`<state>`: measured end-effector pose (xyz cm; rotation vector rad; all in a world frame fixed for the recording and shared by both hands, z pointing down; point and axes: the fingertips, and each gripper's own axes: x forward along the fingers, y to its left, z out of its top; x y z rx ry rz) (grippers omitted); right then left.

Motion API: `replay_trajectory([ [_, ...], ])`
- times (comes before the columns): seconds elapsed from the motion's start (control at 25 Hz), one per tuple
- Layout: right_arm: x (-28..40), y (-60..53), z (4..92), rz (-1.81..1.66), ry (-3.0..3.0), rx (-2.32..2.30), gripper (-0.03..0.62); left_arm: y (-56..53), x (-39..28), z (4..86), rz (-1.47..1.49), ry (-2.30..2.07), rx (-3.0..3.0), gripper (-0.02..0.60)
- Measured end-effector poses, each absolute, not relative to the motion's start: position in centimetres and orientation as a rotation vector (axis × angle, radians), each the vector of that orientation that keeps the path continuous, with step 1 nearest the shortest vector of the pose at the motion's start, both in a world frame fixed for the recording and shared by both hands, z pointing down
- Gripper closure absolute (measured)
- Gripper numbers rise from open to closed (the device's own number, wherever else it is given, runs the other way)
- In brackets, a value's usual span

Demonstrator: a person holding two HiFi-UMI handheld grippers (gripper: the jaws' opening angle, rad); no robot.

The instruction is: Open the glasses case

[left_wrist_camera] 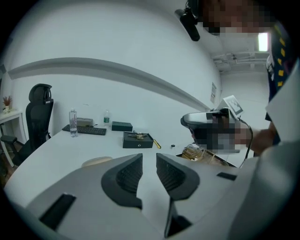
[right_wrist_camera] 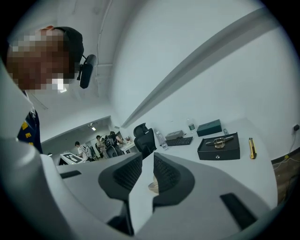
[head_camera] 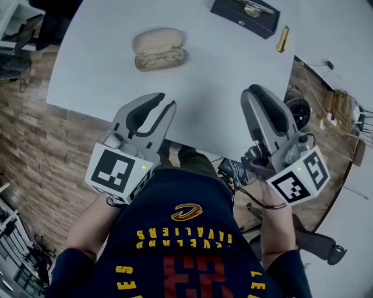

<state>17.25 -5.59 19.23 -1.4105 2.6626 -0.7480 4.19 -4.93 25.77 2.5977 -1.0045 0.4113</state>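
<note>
White table over a wood-plank floor fills the head view, with office chairs and desks in the background of the gripper views. The case [head_camera: 158, 49] lies on the table's [head_camera: 221, 87] left half, well in from the near edge, with its lid tipped back and the glasses [head_camera: 158, 57] showing in the lower shell. A black box [head_camera: 245, 14] and a yellow cutter [head_camera: 282, 39] sit toward the far right edge, well apart from the case. The left gripper [head_camera: 166, 102] and the right gripper [head_camera: 250, 92] both hang at the near edge, close to the person's body and far from the case. Each gripper's own view shows its jaws standing a narrow gap apart, released, with nothing between the pads; the right gripper only looks past its jaws at the distant case. Judging by the open lid, the task looks done, and nothing seems left except perhaps resting the grippers.
</note>
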Motion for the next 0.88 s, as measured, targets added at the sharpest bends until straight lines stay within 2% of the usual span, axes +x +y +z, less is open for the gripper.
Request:
replay_trajectory([
  [0.32,15.1,0.9,17.2,-0.554,2.734,-1.315,0.556,-2.4,8.1,20.6,0.254,-1.017,2.656,0.48],
  [0.52,12.8,2.8,17.0,-0.422,2.828,-1.22,0.559,-0.9,9.7,18.6,0.216,-1.049,2.716,0.48],
  [0.88,9.3,4.8,16.4,-0.36,2.917,-1.185,0.559,1.9,5.3,16.7,0.128,-1.179,2.637,0.481],
])
